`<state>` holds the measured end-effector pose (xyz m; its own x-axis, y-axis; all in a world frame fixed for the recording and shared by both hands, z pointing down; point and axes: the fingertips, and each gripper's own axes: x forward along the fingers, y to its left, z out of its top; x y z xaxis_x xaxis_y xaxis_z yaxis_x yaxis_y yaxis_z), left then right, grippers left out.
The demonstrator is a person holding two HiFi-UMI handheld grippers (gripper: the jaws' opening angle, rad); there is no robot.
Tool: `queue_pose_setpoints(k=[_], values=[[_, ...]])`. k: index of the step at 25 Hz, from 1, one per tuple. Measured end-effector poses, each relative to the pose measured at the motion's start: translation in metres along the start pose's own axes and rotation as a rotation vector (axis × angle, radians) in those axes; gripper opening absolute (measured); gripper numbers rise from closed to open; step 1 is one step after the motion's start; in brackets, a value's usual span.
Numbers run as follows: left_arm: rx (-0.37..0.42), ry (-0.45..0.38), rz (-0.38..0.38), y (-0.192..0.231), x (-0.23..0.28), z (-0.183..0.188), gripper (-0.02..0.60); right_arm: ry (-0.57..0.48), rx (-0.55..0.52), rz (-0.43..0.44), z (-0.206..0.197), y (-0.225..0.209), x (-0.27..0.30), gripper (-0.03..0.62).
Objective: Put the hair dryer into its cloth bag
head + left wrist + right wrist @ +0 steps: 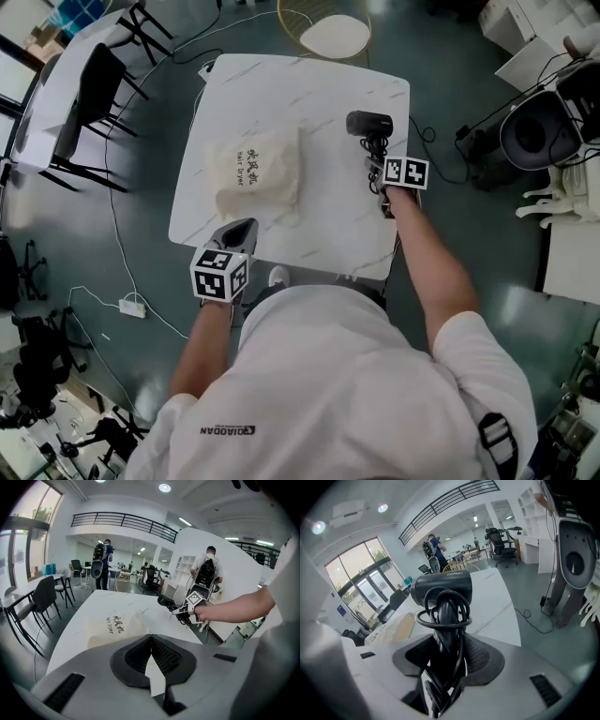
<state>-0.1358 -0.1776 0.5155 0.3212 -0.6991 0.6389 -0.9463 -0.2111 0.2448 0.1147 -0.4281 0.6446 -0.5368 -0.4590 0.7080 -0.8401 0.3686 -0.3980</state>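
Now right arm outstretched, right tongs clamping hair dryer; left tongs clenched empty near cloth bag

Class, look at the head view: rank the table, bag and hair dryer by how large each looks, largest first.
1. table
2. bag
3. hair dryer
The bag and the hair dryer both sit at table level, so nearness to the camera hardly skews this order.

White short-sleeved T-shirt, small dark lettering on it. Left gripper and right gripper grey-shelled, black ribbed pads, white cubes bearing black squares.
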Motion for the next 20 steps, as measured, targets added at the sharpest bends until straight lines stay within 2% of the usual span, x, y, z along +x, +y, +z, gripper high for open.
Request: queue_pose_setpoints(k=[9,16,20], values=[[0.098,-0.005,-0.058,0.005,0.015,0.026,0.029,-0.158,0.035,0.11,-0.021,0.049,-0.09,0.215],[0.148,0.015,-0.117,-0.004,0.024,0.021,0.029,-0.296,0.099,0.197,-0.042,0.092,-0.158,0.215],[0.169,0.026,-0.138,-0.011,0.031,0.022,0.028,-0.35,0.112,0.21,-0.051,0.105,-0.188,0.215]])
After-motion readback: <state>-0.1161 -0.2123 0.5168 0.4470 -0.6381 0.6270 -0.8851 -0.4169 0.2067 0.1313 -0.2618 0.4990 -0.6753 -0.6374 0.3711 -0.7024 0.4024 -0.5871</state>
